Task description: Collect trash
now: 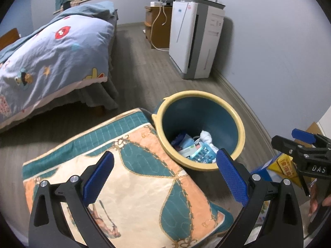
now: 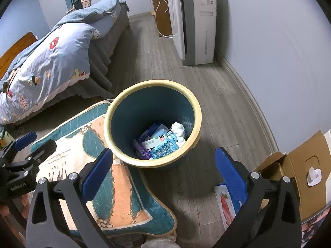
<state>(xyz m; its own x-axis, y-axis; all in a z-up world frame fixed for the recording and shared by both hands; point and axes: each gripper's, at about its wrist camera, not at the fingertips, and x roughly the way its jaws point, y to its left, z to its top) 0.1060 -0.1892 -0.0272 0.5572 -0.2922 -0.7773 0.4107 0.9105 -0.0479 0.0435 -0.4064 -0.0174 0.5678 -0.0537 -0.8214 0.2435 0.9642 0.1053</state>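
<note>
Grey plank floor [image 2: 206,103] holds a trash bin [image 2: 198,111]; at seven o'clock, a cushion [image 2: 62,165] reads "LE PARD". Left gripper [image 1: 165,177] and right gripper [image 2: 163,175] gape wide, empty.

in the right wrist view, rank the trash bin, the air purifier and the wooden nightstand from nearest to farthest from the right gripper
1. Trash bin: just ahead of the right gripper, on the floor beside the cushion.
2. Air purifier: farther back, against the right wall.
3. Nightstand: farthest, partly hidden behind the purifier by the back wall.
</note>
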